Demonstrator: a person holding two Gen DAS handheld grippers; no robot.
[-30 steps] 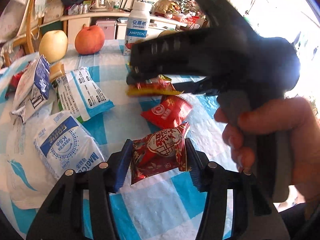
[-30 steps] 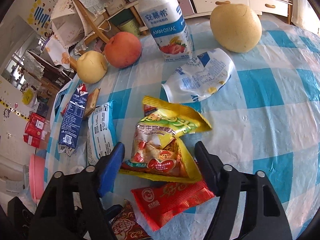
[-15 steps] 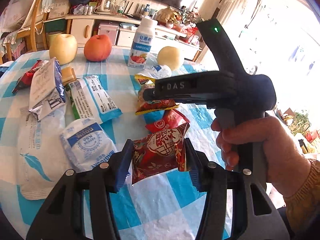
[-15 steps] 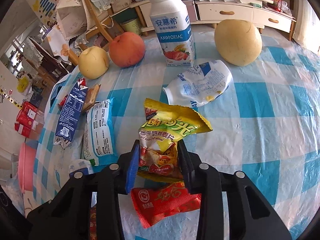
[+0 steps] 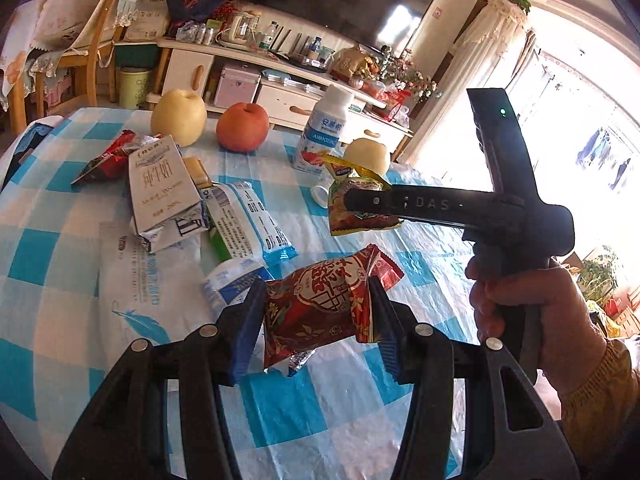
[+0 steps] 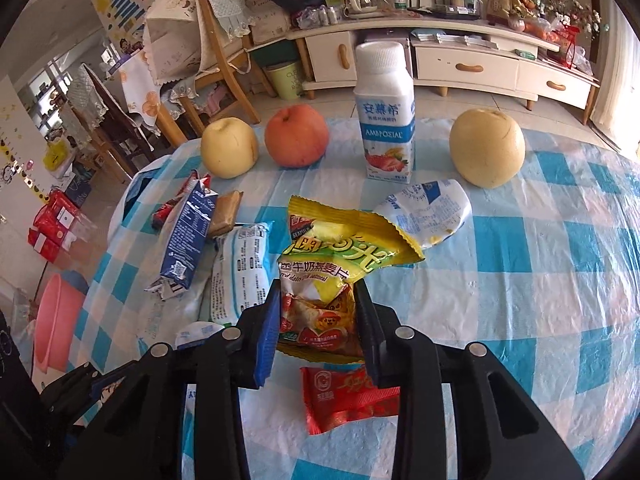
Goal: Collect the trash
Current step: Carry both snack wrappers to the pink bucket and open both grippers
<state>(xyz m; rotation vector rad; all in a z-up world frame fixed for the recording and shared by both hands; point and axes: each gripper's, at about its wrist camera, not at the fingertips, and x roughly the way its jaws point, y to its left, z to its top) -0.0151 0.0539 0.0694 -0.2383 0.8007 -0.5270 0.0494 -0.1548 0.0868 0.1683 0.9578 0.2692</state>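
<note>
Left wrist: left gripper (image 5: 316,316) fingers pinching the red wrapper (image 5: 320,300), long axis crosswise, lifted off the bench (image 5: 80,280). Right wrist: right gripper (image 6: 316,316) closing, fingers pinching the yellow packet (image 6: 332,264), pointing away. Pink basin (image 6: 56,320) down left, contents hidden, possibly the bin.

Apple (image 6: 297,136) between pears (image 6: 229,147), seemingly.

Dark red snack wrapper (image 5: 320,304) – crumpled, lifted clear of the cloth; yellow oatmeal wrapper (image 6: 340,256) – torn open, raised likewise.
</note>
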